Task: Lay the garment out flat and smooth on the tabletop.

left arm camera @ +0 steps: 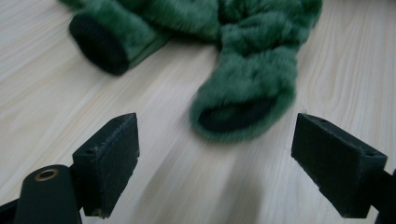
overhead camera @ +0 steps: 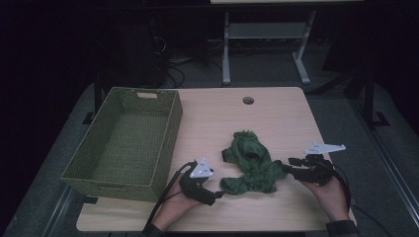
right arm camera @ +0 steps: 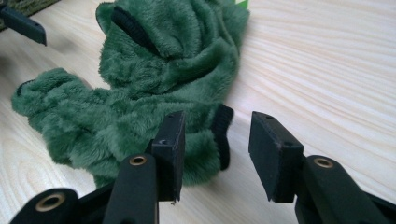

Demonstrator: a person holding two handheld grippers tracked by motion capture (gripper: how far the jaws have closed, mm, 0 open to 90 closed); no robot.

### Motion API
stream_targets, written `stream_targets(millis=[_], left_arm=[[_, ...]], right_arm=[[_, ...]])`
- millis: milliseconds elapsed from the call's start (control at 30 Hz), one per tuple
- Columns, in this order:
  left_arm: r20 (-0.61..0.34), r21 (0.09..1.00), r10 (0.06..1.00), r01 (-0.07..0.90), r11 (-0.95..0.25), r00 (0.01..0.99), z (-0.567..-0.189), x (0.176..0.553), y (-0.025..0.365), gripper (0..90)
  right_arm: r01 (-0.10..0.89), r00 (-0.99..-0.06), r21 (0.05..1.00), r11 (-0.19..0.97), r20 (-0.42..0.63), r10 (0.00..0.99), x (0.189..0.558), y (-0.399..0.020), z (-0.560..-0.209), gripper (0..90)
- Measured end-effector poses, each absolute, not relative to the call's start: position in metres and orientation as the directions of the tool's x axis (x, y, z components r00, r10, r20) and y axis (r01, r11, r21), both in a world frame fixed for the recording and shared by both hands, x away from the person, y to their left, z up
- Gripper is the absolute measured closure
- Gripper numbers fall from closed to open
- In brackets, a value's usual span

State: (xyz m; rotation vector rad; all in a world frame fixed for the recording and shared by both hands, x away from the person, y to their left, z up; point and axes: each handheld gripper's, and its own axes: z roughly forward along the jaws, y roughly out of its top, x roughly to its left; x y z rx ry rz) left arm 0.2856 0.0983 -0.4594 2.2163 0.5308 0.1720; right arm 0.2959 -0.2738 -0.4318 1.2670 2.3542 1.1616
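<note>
Both pairs of jaws are released, and nothing is between the pads.

The pale wooden table [overhead camera: 276,118] carries the woven green rectangular basket [overhead camera: 126,140] at its left side. To the right of this basket, near the table's front edge, lies the crumpled green fluffy garment [overhead camera: 252,163] with black cuffs. The left gripper [overhead camera: 217,195] points at the garment's left sleeve end, just beside it. The right gripper [overhead camera: 289,165] is at the garment's right cuff, its jaws apart on either side of the cuff edge.
</note>
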Motion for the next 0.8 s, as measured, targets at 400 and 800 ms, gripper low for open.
stream_targets(millis=[400, 800], left_arm=[[-0.100, 0.742, 0.366, 0.315, -0.592, 0.925, -0.471, 0.297, 0.067, 43.2], [-0.088, 0.727, 0.392, 0.328, -0.603, 0.916, -0.460, 0.295, 0.076, 77.3]], right_arm=[[0.664, -0.613, 0.647, 0.374, 0.185, 0.768, 0.310, -0.265, -0.456, 78.4], [0.642, -0.614, 0.671, 0.371, 0.159, 0.774, 0.292, -0.273, -0.445, 85.2]])
